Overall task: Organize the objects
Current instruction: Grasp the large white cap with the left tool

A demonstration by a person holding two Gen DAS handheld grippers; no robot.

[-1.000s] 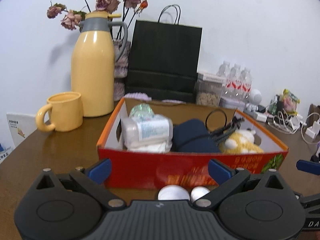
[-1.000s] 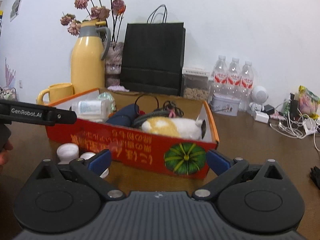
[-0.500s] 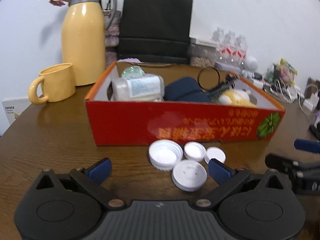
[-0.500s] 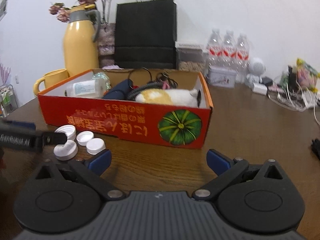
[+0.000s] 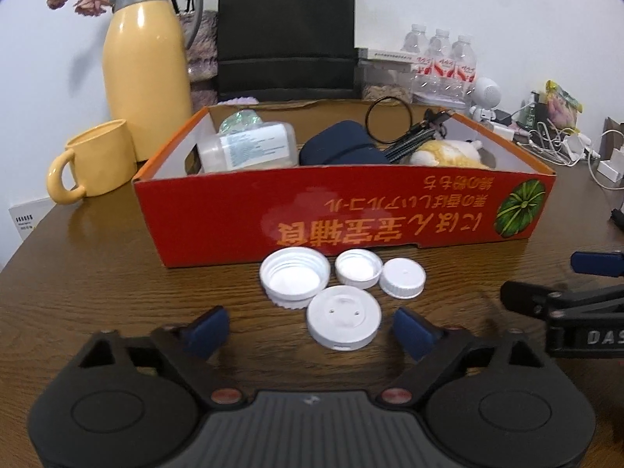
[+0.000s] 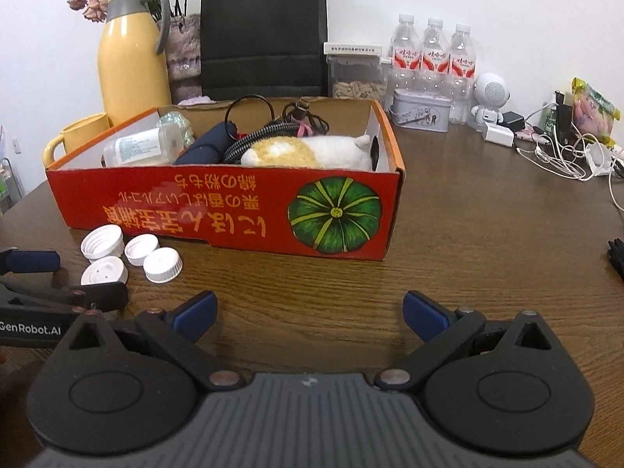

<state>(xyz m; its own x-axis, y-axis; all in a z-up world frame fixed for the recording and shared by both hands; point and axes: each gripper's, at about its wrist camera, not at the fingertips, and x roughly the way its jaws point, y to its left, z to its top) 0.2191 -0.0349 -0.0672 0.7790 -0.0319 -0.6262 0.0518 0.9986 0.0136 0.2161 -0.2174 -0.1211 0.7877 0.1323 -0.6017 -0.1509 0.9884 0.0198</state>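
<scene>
Four white bottle caps [image 5: 343, 321] lie on the tabletop [image 5: 117, 288] just ahead of the closing left tongs [image 5: 310, 329], nothing gripped; right tongs [image 6: 310, 314] gape empty.

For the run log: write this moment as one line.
left tongs: closing, empty | nearest: flat cap | right tongs: open, empty | caps outside box

The wooden desk [image 5: 97, 273] carries a red cardboard box [image 5: 343, 214], four white caps [image 5: 343, 321] near it, and a yellow mug [image 5: 91, 162] and yellow thermos jug [image 5: 146, 62] far left.
</scene>
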